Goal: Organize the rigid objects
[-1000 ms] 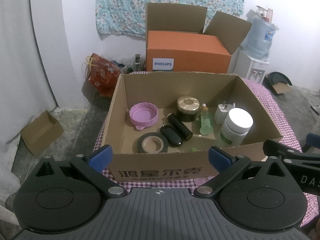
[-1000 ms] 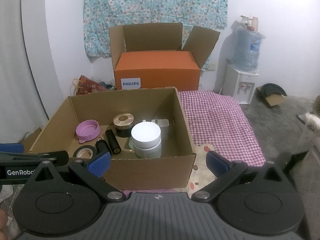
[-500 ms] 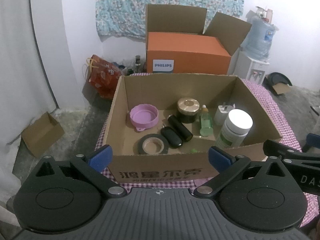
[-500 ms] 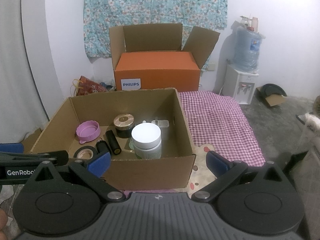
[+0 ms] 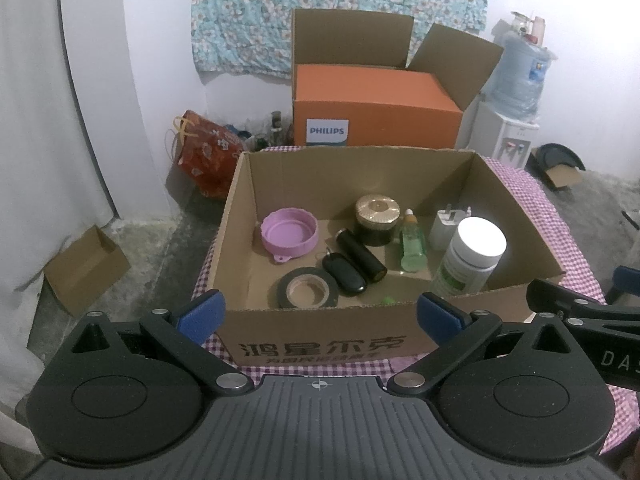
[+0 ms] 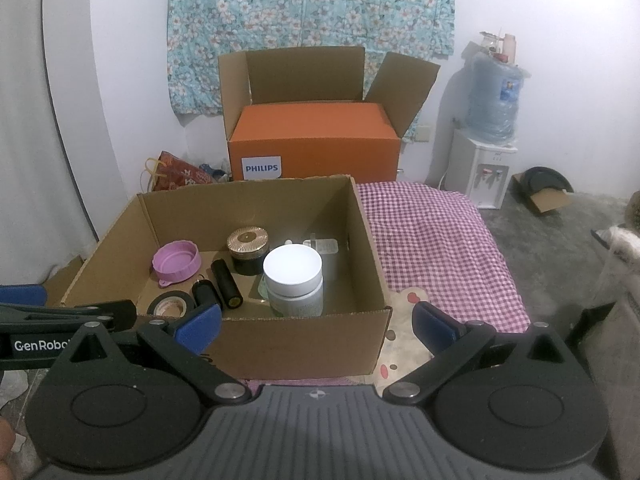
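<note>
An open cardboard box point(image 5: 320, 344) point(image 6: 300, 344) sits on a checked cloth. Inside lie a purple lid point(image 5: 289, 234) point(image 6: 176, 261), a gold-topped black jar point(image 5: 377, 216) point(image 6: 247, 249), a black tube point(image 5: 361, 255) point(image 6: 226, 283), a black key fob point(image 5: 344, 275), a black tape roll point(image 5: 308, 293) point(image 6: 169, 305), a small green bottle point(image 5: 412, 246), a white charger point(image 5: 449, 227) and a white-capped bottle point(image 5: 469, 256) point(image 6: 293, 280). My left gripper point(image 5: 319, 313) hangs open before the box's near wall. My right gripper point(image 6: 317, 318) is open at the box's near right corner. Both hold nothing.
Behind stands an orange Philips box point(image 5: 372, 108) point(image 6: 314, 140) inside an opened carton. A water dispenser point(image 6: 484, 160) is at the right wall, a red bag point(image 5: 208, 148) and a small carton point(image 5: 80, 268) on the floor at left. Checked cloth point(image 6: 432, 240) lies bare to the right.
</note>
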Demonstrator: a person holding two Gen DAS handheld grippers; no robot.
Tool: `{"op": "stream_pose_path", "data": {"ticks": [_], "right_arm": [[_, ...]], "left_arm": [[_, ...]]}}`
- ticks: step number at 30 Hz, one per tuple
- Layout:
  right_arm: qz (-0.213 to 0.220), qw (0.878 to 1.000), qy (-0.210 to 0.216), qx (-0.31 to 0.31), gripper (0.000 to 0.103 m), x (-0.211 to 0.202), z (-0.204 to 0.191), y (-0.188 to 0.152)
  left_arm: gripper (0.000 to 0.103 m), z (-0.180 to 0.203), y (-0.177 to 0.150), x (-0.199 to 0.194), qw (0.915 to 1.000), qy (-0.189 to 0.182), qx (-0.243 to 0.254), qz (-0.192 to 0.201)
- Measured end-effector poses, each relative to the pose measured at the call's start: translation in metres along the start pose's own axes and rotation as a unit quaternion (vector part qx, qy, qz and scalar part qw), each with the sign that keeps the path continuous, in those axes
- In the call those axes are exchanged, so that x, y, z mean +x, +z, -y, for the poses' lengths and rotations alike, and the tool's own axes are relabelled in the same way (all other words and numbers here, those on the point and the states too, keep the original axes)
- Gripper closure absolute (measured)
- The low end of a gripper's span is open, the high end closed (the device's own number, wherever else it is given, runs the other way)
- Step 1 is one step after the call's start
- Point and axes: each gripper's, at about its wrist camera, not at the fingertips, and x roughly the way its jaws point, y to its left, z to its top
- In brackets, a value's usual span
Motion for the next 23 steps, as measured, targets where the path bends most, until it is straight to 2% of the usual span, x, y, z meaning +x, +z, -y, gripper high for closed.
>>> {"op": "stream_pose_path", "data": {"ticks": [23], "right_arm": [[-0.002,1.0,0.0,0.002,0.0,-0.0015,-0.0016,0.0004]], "left_arm": [[0.001,0.0003,0.0,0.0005,1.0,0.0,0.0,0.0]]}}
